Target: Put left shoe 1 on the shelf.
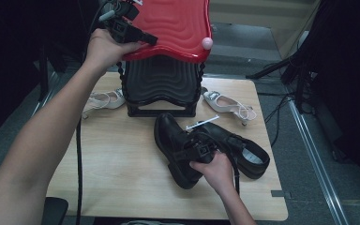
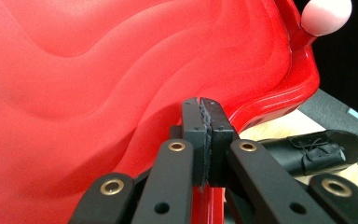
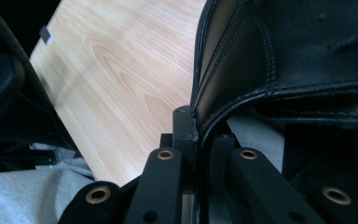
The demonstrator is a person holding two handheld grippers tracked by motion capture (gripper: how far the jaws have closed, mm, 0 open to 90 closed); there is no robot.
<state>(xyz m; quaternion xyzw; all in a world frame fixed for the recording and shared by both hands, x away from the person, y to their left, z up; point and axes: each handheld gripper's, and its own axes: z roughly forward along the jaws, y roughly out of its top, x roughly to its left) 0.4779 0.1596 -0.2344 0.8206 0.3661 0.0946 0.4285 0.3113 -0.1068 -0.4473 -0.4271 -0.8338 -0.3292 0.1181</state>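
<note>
Tabletop of pale wood carries everything here. At its far edge stands a black ribbed box whose wavy red lid is tipped up, with a pale pink knob at its corner. The left tool is clamped fully on the lid's rim, seen in the left gripper view as jaws pressed together on the red edge.

Nearer the person lie two black leather lace-up shoes. The right tool is pinched tight on the collar of the left-hand shoe; the right gripper view shows its jaws gripping the stitched black edge with the grey lining just behind. The other black shoe lies just beside it, touching or nearly so. Glossy, stiff and heavy-soled, the held shoe will likely swing toe-down from a hold on its thin collar.

Two white strappy sandals lie either side of the box, one left, one right.

The step in hand looks like lifting the shoe toward the open box. Doing it well likely means keeping the lid held high and steady, raising the shoe slowly so it clears its partner, and not letting the collar slip.
</note>
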